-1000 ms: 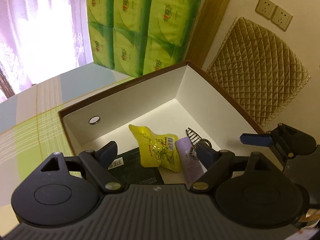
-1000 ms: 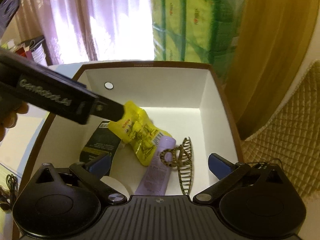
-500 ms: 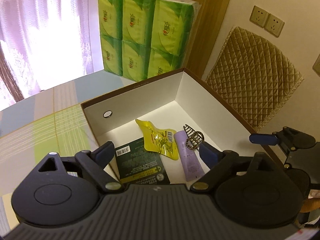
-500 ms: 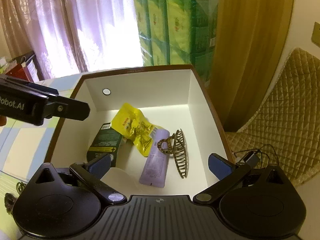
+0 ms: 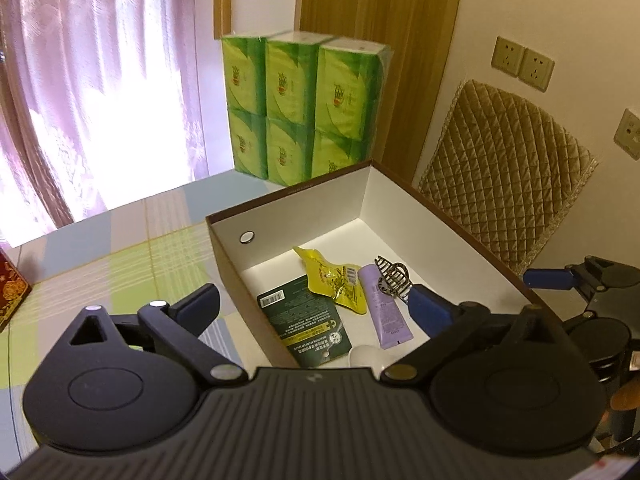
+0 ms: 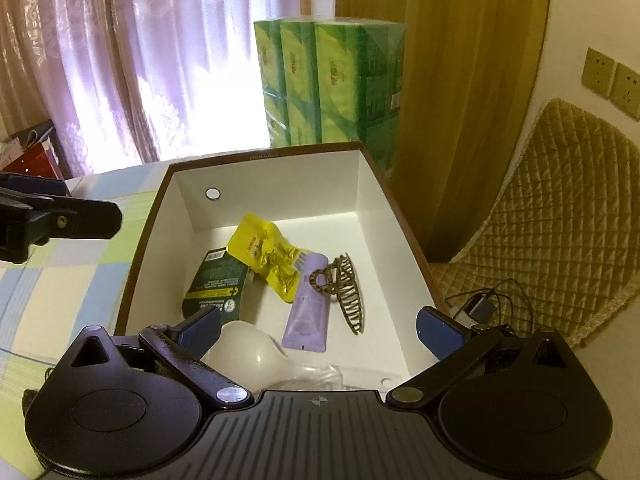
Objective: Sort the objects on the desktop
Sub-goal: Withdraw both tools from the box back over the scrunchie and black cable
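A brown-edged white box [image 5: 460, 222] [image 6: 380, 216] stands on the checked tablecloth. Inside lie a dark green packet [image 5: 306, 322] [image 6: 218, 284], a yellow sachet [image 5: 334, 282] [image 6: 268, 254], a lilac tube [image 5: 384, 308] [image 6: 310, 308], a leopard-print hair claw [image 5: 394, 278] [image 6: 344, 292] and a white spoon [image 6: 250, 350] [image 5: 364, 356]. My left gripper [image 5: 316, 310] hangs above the box's near left wall, jaws opening, nothing between them. My right gripper [image 6: 320, 330] is open over the box's near end, holding nothing.
A stack of green tissue packs [image 5: 304, 108] [image 6: 332, 80] stands behind the box by the curtain. A quilted gold cushion [image 5: 504, 192] [image 6: 560, 216] leans on the wall at right. A charger with cables [image 6: 482, 306] lies beside the box. A red box [image 5: 10, 292] sits at far left.
Both grippers have pulled back and up from the box, so more of it shows. The left jaws have spread wider and shifted left, off the items.
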Demonstrator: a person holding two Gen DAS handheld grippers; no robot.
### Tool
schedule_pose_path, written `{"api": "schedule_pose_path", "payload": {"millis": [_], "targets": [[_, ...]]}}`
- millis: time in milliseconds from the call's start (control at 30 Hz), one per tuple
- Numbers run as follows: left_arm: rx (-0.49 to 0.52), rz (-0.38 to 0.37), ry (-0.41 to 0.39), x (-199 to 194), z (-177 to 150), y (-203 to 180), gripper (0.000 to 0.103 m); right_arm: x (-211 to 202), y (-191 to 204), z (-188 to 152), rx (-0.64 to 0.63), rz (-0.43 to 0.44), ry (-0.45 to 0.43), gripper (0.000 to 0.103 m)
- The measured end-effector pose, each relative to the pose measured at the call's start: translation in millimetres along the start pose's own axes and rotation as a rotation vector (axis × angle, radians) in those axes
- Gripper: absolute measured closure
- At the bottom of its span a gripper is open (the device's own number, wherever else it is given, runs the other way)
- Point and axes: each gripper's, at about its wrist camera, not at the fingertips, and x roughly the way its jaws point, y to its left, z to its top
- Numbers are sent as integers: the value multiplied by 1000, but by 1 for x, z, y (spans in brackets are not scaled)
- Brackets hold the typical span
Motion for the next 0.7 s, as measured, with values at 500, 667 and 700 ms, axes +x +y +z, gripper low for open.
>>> {"api": "schedule_pose_path", "payload": {"millis": [500,667,700], "targets": [[-19,23,-161,-76,-40,15,1,-36,32,-14,-22,-68,-28,2],[-48,8,-209,-99,-50,21,1,-49,39,-18,-11,-74,-54,2],[-48,10,-222,-104,-53,21,1,-51,41,-18,-11,-75,-58,2]]}}
